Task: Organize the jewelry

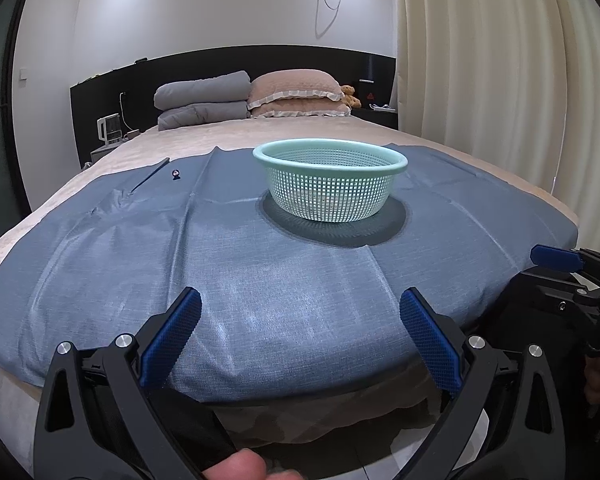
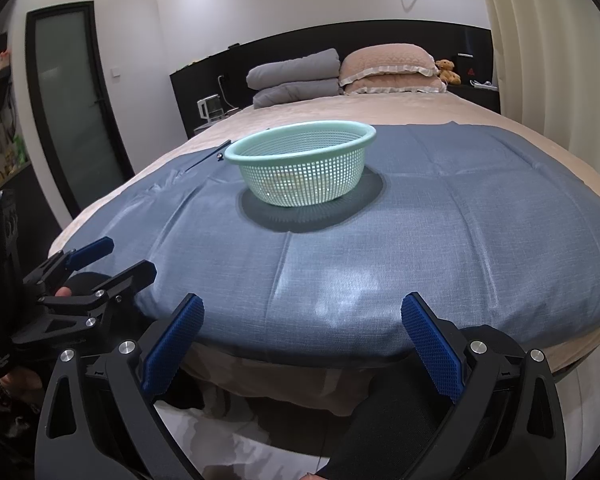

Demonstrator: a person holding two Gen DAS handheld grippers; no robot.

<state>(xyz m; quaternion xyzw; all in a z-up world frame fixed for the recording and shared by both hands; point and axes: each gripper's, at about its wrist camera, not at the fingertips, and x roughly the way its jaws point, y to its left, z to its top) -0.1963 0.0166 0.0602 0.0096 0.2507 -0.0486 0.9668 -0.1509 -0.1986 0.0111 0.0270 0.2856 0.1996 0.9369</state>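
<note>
A mint-green mesh basket (image 1: 330, 184) stands on a blue cloth (image 1: 260, 280) spread over the bed; it also shows in the right wrist view (image 2: 302, 168). A small ring-like piece of jewelry (image 1: 176, 174) lies on the cloth far left of the basket, beside a thin dark stick-like item (image 1: 150, 180); both show in the right wrist view, the ring (image 2: 219, 156) and the stick (image 2: 208, 159). My left gripper (image 1: 300, 308) is open and empty at the bed's near edge. My right gripper (image 2: 302, 312) is open and empty too, beside it.
The right gripper shows at the right edge of the left wrist view (image 1: 572, 280); the left gripper shows at the left in the right wrist view (image 2: 80, 276). Pillows (image 1: 296, 92) and folded grey quilts (image 1: 204, 100) lie at the headboard. Curtains (image 1: 500, 60) hang at right.
</note>
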